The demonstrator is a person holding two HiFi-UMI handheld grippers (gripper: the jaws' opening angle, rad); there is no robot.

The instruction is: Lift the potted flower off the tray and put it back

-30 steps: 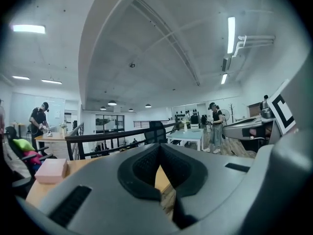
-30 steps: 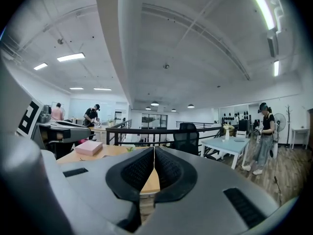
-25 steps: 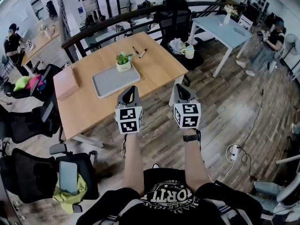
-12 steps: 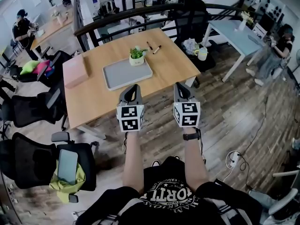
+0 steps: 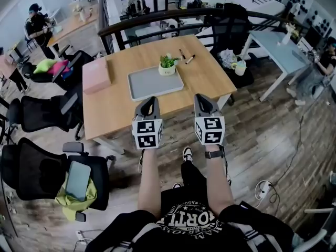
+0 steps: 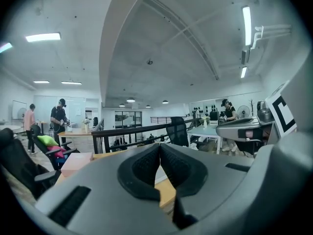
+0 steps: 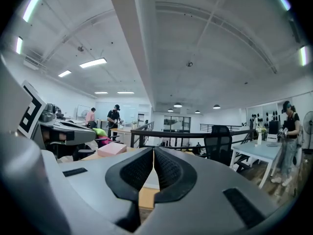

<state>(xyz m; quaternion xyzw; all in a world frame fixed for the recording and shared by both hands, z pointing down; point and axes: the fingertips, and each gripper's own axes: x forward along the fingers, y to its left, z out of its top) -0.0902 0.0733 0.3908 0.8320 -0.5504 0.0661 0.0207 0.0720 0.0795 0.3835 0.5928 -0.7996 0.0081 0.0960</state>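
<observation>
grippers first: we've got the left gripper point(image 5: 149, 102) and the right gripper point(image 5: 201, 98) held out side by side, pointing roughly level toward the wooden table point(image 5: 113, 112). in the head view their tips sit about at its near edge, well apart from everything on it. in the left gripper view the dark pads point(image 6: 144, 165) are pressed together with nothing between them, so that one is closed up and empty. same deal in the right gripper view: the pads point(image 7: 168, 168) meet along a thin line and nothing is gripped. the potted flower point(image 5: 167, 65), a small green plant in a white pot, stands upright at the far edge of the grey tray point(image 5: 152, 84), toward its right corner. from up here we honestly can't tell whether the pot is on the tray or just behind it. the tray lies flat around the middle of the table. two markers point(image 5: 186, 56) lie beyond the pot near the table's far right corner, and a pink box point(image 5: 97, 75) sits left of the tray, apart from it. black office chairs point(image 5: 42, 172) stand along the table's left side, and one shoe point(image 5: 187, 154) shows on the wood floor between our arms.
</observation>
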